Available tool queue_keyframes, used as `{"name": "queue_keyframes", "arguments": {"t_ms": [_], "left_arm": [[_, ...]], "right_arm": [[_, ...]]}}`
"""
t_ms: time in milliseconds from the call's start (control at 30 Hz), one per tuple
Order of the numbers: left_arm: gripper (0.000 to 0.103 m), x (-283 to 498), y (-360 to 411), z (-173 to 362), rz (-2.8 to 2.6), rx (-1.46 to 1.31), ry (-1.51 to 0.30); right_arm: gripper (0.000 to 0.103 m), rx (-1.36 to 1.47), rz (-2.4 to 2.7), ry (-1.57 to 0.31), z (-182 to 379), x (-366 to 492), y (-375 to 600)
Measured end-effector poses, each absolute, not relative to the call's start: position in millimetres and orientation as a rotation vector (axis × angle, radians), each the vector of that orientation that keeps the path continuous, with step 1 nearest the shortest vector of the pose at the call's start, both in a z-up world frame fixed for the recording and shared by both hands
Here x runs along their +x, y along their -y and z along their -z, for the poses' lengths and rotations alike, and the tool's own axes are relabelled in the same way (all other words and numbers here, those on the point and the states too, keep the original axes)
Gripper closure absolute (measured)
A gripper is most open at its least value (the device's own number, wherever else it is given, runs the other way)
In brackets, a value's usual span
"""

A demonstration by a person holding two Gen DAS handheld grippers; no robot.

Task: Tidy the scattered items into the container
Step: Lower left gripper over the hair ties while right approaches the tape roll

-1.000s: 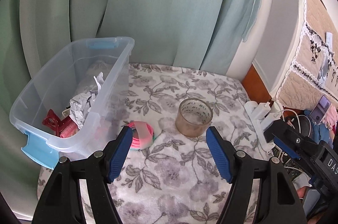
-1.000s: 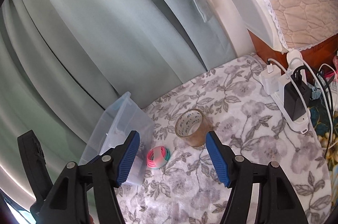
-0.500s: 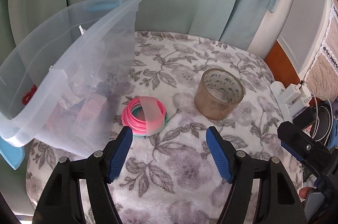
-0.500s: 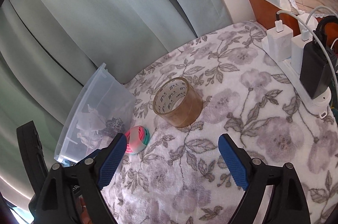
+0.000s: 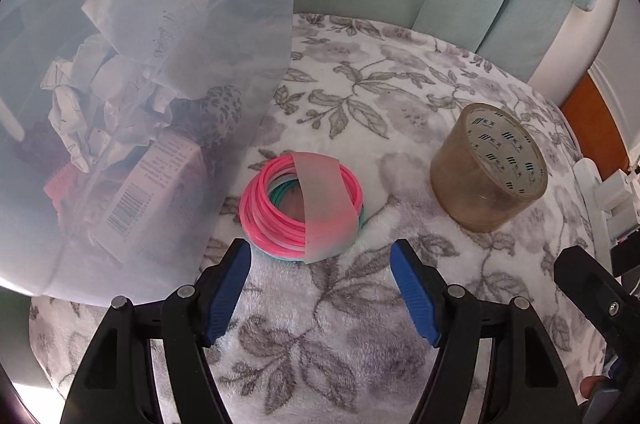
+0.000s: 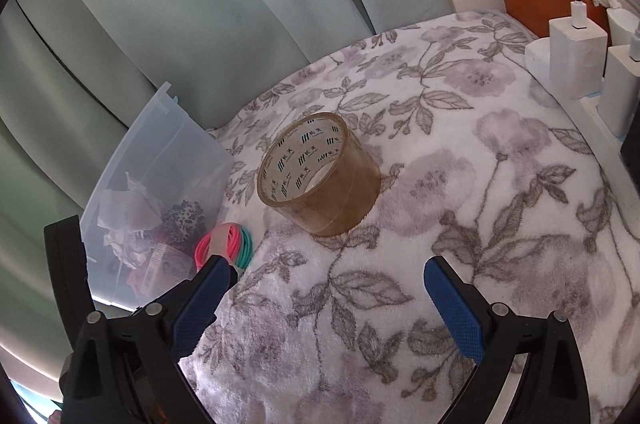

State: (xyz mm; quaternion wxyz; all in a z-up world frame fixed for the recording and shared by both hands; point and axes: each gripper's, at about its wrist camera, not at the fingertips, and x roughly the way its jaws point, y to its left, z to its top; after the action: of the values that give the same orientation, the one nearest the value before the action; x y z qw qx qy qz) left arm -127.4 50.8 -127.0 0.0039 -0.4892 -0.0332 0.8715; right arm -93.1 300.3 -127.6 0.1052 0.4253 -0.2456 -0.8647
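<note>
Hovering low now, the left tongs hang half-open and empty, the taped bundle of pink and green plastic rings just ahead. Right tongs, empty, are opening wider behind the brown tape roll. Both have dropped closer; the translucent plastic bin waits leftward.

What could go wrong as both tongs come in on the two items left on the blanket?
1. The bundle of pink and green rings lies close against the clear plastic bin; the left tongs may bump the bin wall.
2. The brown roll of packing tape is wide; the right tongs, jaws opening with nothing between them, might slip off its smooth side.
3. The fluffy floral blanket could snag a fingertip.
</note>
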Motion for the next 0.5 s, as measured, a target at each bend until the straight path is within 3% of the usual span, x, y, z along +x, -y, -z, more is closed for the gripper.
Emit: {"name": "queue_keyframes", "arguments": {"t_ms": [500], "left_arm": [[0.025, -136.3, -60.3, 134.3, -2.781, -1.508, 0.063]], "right_arm": [[0.004, 1.295, 2.519, 0.664, 151.2, -127.0, -291.8]]}}
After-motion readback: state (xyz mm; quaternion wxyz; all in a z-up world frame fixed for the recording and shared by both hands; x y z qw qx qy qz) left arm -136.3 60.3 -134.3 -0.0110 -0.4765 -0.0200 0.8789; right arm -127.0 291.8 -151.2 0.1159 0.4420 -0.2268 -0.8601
